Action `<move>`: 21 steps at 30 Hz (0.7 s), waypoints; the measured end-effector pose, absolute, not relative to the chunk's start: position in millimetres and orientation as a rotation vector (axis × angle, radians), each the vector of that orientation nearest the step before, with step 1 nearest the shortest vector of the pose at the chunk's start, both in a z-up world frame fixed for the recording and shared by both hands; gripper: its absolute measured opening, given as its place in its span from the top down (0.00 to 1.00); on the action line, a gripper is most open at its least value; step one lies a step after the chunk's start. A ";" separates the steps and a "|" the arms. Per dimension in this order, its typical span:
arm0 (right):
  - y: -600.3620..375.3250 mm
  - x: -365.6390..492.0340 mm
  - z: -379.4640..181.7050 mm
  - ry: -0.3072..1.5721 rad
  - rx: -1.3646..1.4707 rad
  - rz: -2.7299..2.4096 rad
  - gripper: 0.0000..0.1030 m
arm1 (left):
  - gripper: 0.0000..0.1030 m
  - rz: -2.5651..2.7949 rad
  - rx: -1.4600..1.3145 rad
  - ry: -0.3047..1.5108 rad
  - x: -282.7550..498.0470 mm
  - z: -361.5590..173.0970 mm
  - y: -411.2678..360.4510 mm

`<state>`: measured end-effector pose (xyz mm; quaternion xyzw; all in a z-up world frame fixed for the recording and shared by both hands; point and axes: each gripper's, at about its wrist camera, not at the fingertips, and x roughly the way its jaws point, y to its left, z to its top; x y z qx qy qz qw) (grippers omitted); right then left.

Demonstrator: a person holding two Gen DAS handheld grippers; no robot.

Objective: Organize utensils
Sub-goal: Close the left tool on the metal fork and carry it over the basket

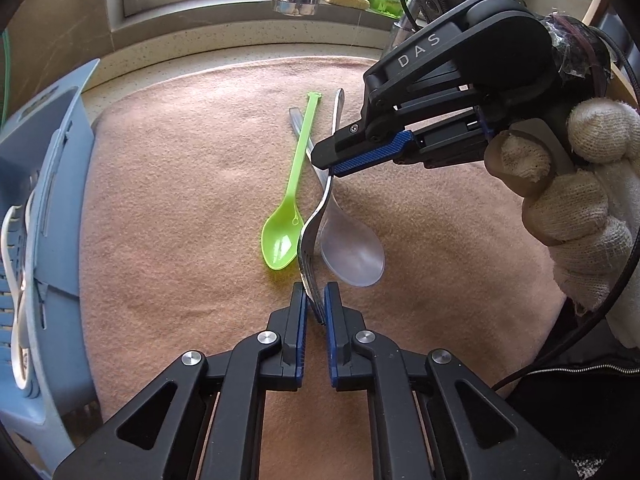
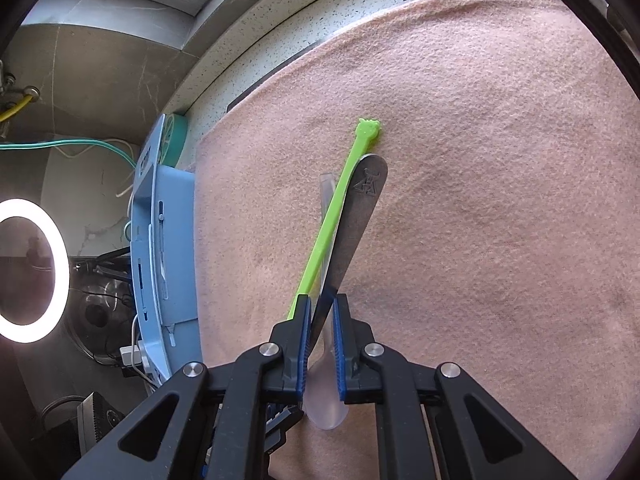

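A: Start at the left claw [image 1: 316,304]. What is in it?

B: Its two black fingers with ribbed blue pads are closed to a narrow slit on the tine end of a polished steel fork [image 1: 316,216]. The fork stands on edge, its curved neck rising away from the pads, so the thin side faces the camera.

A: And the right claw [image 1: 330,166]?

B: Pinched tight on the same fork, further up, about midway along the flat handle. From its own camera the right claw [image 2: 322,320] shows the dull grey handle running up between the blue pads, with an embossed mark near the rounded end. A hand in a white knitted glove [image 1: 584,200] wraps that gripper's grip, and the black body slants down toward the cloth.

A: So the fork is held at both ends?

B: Yes, tines in the left, handle in the right, just above the cloth.

A: What lies beside it?

B: A bright green plastic spoon [image 1: 290,200] with a long thin stem and a small oval bowl, lying flat, just left of the fork. Under the fork sits a clear frosted plastic spoon [image 1: 352,248] with a broad round bowl; its stem crosses beneath the green one.

A: And underneath?

B: A fuzzy pink towel [image 1: 180,200] spread over a speckled stone surface [image 1: 200,52]. At the towel's left edge stands a pale blue slotted plastic rack [image 1: 52,184].
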<state>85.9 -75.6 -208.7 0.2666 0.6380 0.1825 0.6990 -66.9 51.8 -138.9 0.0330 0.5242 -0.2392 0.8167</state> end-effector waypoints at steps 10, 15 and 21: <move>-52.8 89.2 -176.1 1.375 0.568 0.471 0.91 | 0.94 -0.462 0.047 1.045 -80.8 -110.7 80.4; -23.7 94.3 -154.4 1.349 0.531 0.530 0.91 | 0.93 -0.405 0.018 0.998 -85.9 -94.7 109.0; 28.5 103.0 -135.0 1.327 0.475 0.615 0.92 | 0.94 -0.319 -0.016 0.959 -78.6 -82.1 151.4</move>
